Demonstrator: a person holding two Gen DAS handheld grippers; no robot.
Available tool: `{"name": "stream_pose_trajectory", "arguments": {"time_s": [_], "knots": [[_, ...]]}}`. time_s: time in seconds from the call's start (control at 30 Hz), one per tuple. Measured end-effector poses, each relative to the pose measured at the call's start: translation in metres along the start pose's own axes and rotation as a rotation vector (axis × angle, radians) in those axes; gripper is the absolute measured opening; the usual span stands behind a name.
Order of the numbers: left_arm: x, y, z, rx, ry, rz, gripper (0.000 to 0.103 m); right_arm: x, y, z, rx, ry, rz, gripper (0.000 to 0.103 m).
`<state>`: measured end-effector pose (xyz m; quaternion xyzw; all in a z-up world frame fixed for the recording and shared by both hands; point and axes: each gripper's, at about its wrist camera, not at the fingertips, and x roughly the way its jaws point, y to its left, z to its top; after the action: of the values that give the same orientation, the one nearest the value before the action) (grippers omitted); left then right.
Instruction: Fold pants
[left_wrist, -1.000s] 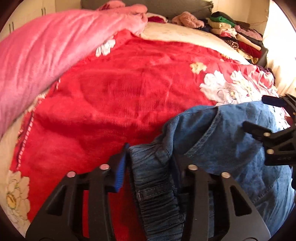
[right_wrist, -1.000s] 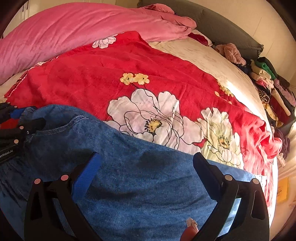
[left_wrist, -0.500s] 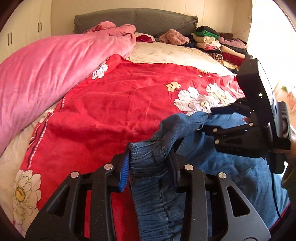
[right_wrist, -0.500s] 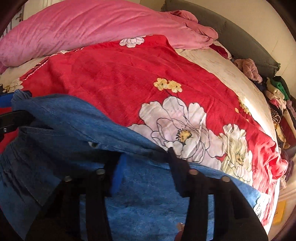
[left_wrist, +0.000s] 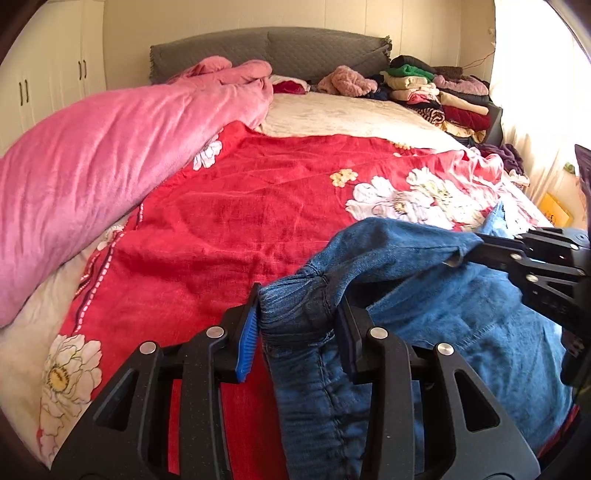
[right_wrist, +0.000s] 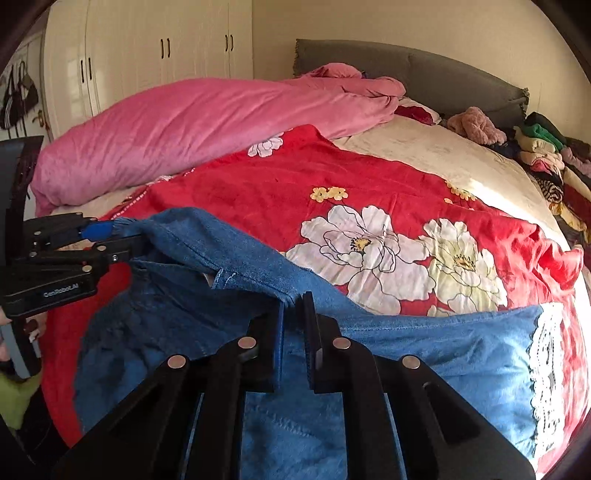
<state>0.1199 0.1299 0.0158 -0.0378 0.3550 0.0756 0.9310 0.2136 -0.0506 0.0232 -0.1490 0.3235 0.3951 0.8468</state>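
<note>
Blue denim pants (left_wrist: 436, 325) lie at the near edge of a bed, on a red flowered blanket (left_wrist: 236, 221). My left gripper (left_wrist: 295, 325) is shut on the gathered elastic waistband and holds it lifted off the blanket. My right gripper (right_wrist: 293, 332) is shut on the upper edge of the pants (right_wrist: 424, 350) further along the waist, also lifted. The fabric hangs taut between the two grippers. A white lace hem (right_wrist: 546, 369) shows at the pants' right end. Each gripper shows in the other's view, the right (left_wrist: 480, 254) and the left (right_wrist: 118, 240).
A rolled pink duvet (left_wrist: 92, 177) runs along the left of the bed. A cream sheet (left_wrist: 351, 114) and grey headboard (left_wrist: 269, 51) lie beyond. A pile of folded clothes (left_wrist: 436, 92) sits at the far right corner. White wardrobes (right_wrist: 147, 66) stand left.
My right gripper closed on the pants' upper edge. Both grippers rose and lifted the waist off the blanket, so the views now look further up the bed.
</note>
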Motion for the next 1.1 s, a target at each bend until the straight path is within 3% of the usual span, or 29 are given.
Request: {"name": "stream_pose_trajectory", "arguments": {"time_s": [0.33, 0.6, 0.87, 1.1], "knots": [[-0.047, -0.012, -0.024, 0.039, -0.039, -0.007, 0.031, -0.071, 0.028, -0.035, 0.035, -0.041, 0.078, 0.008], [-0.072, -0.023, -0.058, 0.106, 0.003, -0.025, 0.034, -0.108, 0.058, -0.080, 0.018, -0.011, 0.114, 0.008], [-0.075, -0.024, -0.093, 0.152, 0.102, -0.005, 0.040, -0.114, 0.090, -0.121, -0.028, 0.050, 0.133, 0.008], [-0.076, -0.014, -0.104, 0.108, 0.167, -0.025, 0.049, -0.105, 0.102, -0.139, -0.027, 0.097, 0.151, 0.008]]}}
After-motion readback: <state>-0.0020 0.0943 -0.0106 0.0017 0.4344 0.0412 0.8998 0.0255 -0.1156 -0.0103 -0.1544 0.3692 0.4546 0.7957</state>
